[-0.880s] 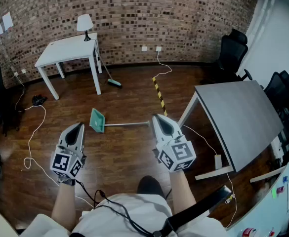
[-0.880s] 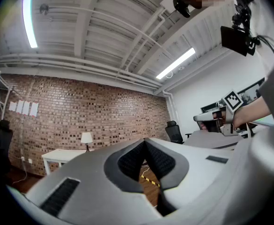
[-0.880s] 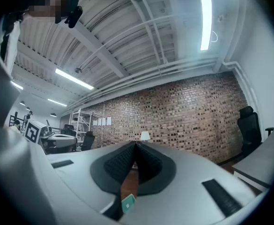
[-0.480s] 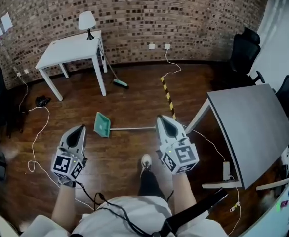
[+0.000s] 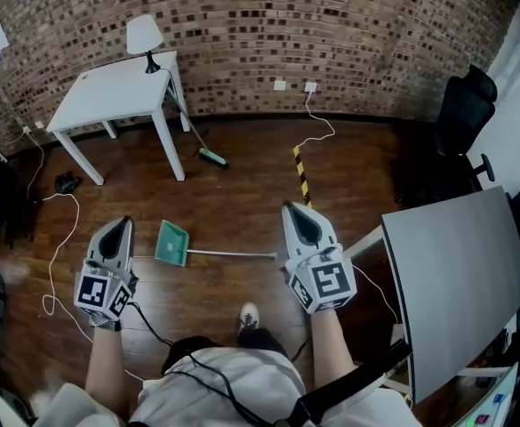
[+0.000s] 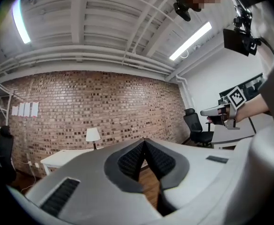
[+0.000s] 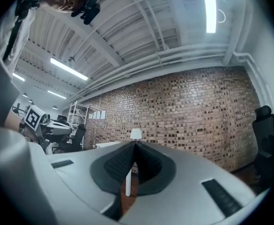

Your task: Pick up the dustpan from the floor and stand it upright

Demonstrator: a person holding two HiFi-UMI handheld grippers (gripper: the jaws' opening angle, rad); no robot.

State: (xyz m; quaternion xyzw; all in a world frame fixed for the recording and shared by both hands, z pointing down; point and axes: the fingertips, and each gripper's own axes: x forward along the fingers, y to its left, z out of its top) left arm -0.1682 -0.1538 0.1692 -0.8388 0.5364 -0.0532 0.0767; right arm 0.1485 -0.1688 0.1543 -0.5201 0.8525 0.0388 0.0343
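Green dustpan (image 5: 172, 243) lies flat on the wood floor (image 5: 233, 194), its thin handle running to the right. In the head view it sits between the two grippers, and neither holds it. Left gripper (image 5: 118, 228) is held out level w/ jaws closed and nothing between them. Right gripper (image 5: 296, 213) is the same: jaws pressed together, empty. Beyond the pan is a white table (image 5: 108, 92) w/ a lamp (image 5: 144, 38) and a broom (image 5: 199, 142) leaning at its leg, against a brick wall (image 5: 331, 25). Yellow-black tape (image 5: 302, 176) is on the floor. Grey table (image 5: 460, 283) is at the right.
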